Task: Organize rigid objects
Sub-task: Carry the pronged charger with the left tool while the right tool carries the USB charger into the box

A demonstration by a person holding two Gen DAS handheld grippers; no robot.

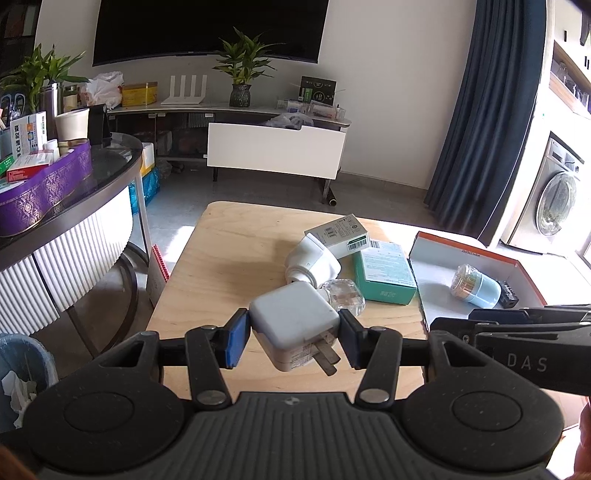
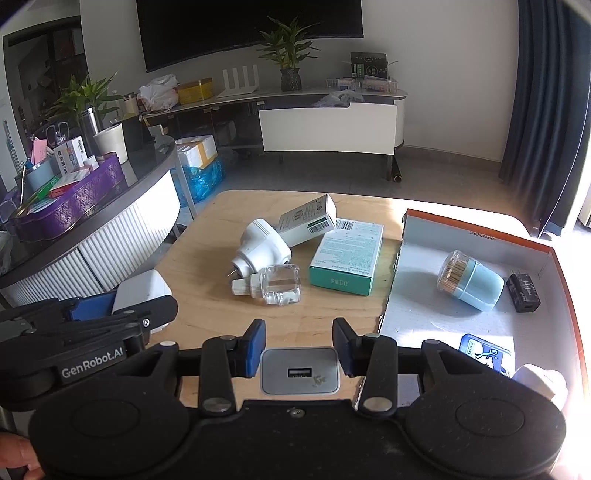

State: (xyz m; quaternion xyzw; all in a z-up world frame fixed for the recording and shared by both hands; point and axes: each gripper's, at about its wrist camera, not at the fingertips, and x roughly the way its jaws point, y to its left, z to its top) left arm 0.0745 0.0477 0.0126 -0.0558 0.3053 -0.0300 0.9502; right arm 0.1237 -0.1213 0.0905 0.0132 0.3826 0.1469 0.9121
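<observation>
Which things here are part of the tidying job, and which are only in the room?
Part of the job:
- white charger in left gripper
- grey charger between right gripper fingers
- white plug-in device
- clear bottle
- teal box
- white box
- orange-rimmed box

Only in the room:
- television
- potted plant
- purple tray

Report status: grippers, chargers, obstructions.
Left gripper shut on white charger. Right gripper shut on grey charger. Open box unobstructed.

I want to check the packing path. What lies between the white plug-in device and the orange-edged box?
In the right wrist view, the teal carton lies between the white plug-in device and the orange-edged box, on the wooden table.
</observation>
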